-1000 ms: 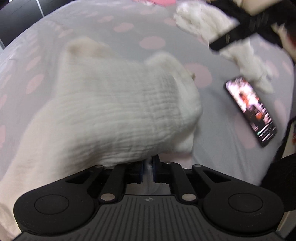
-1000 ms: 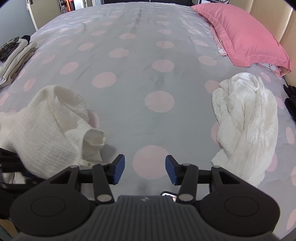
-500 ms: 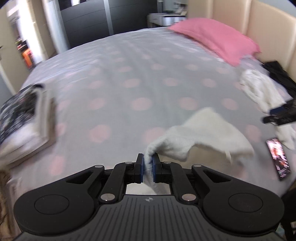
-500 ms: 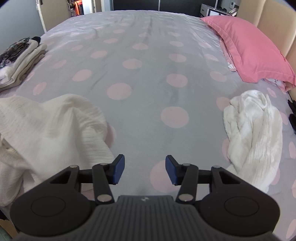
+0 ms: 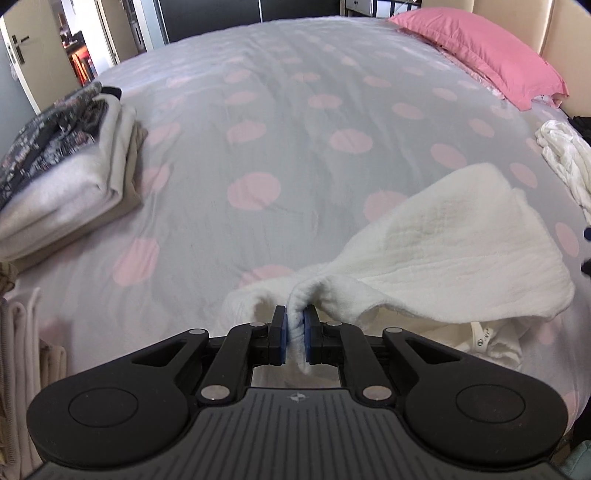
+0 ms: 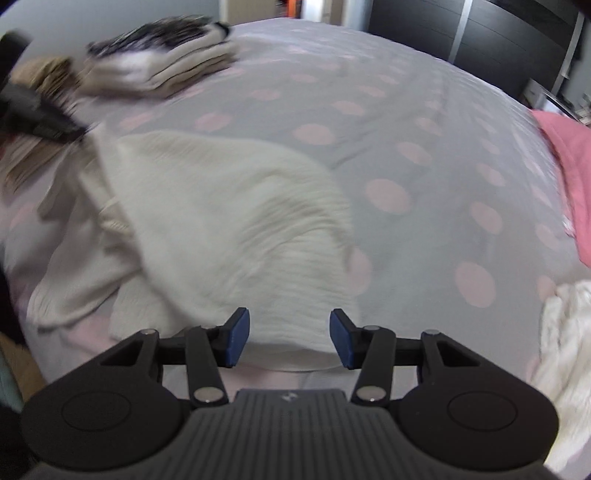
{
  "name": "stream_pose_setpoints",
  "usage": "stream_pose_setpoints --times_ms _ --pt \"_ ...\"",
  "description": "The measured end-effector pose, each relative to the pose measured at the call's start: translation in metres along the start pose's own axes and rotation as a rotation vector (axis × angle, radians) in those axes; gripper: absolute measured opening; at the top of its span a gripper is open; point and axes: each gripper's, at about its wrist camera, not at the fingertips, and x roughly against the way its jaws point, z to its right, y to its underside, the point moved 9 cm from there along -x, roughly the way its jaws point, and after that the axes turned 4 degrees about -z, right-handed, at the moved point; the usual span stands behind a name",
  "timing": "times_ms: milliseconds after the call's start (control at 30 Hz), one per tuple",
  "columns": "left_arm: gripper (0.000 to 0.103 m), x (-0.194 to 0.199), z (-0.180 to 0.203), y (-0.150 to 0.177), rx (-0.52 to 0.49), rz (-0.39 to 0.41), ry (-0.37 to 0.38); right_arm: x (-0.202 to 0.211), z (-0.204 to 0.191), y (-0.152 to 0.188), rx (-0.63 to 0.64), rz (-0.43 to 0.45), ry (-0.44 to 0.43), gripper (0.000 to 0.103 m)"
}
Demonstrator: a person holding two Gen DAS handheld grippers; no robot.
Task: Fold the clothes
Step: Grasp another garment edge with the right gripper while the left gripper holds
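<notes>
Left wrist view: left gripper [image 5: 294,334] clenched on a bunched edge of the white garment [image 5: 454,254], fabric pinched between the blue pads [image 5: 279,332]. From the pinch the garment fans out to the right across the near edge of the bed [image 5: 258,122], grey cover with pink dots. A label and some folded-under fabric show beneath the garment's right flap. Left side of the bed: stack of folded clothes [image 5: 70,173], dark patterned piece on top, pale ones below, well apart from the garment. Far right: pink pillow [image 5: 480,51] against a beige headboard [image 5: 569,55]. Right edge: second crumpled white cloth [image 5: 565,162], apart from the held garment. Open bedding between garment and stack.

Right wrist view, blurry: right gripper [image 6: 290,341] released, fingers wide apart, nothing between them. White garment [image 6: 229,229] lies just ahead of and partly under the fingertips, spread on the bed [image 6: 406,110] toward the left; whether the pads touch it, cannot tell. Dark shape of the left gripper [image 6: 37,118] at the garment's far-left end. Folded stack [image 6: 162,55] beyond it, top left. Crumpled white cloth [image 6: 569,347] at the right edge, near the right finger, apart from the garment. Pink pillow [image 6: 569,155] far right. Dark wardrobe [image 6: 480,29] behind the bed.
</notes>
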Motion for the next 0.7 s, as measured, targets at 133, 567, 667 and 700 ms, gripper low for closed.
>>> stream_pose_setpoints --times_ms 133,567,667,700 --pt "0.007 -0.004 0.0 0.002 -0.012 0.0 0.008 -0.005 -0.028 0.001 0.178 0.017 0.018 0.052" --pt "0.008 0.003 0.0 0.014 -0.027 0.038 0.08 -0.025 -0.08 0.002 0.659 0.082 0.211 0.051" --pt "0.008 0.008 0.001 0.015 -0.037 0.059 0.096 -0.025 -0.073 -0.008 0.664 0.103 0.267 0.02" --pt "0.008 0.01 0.002 0.015 -0.041 0.065 0.101 -0.025 -0.07 -0.011 0.665 0.11 0.286 0.018"
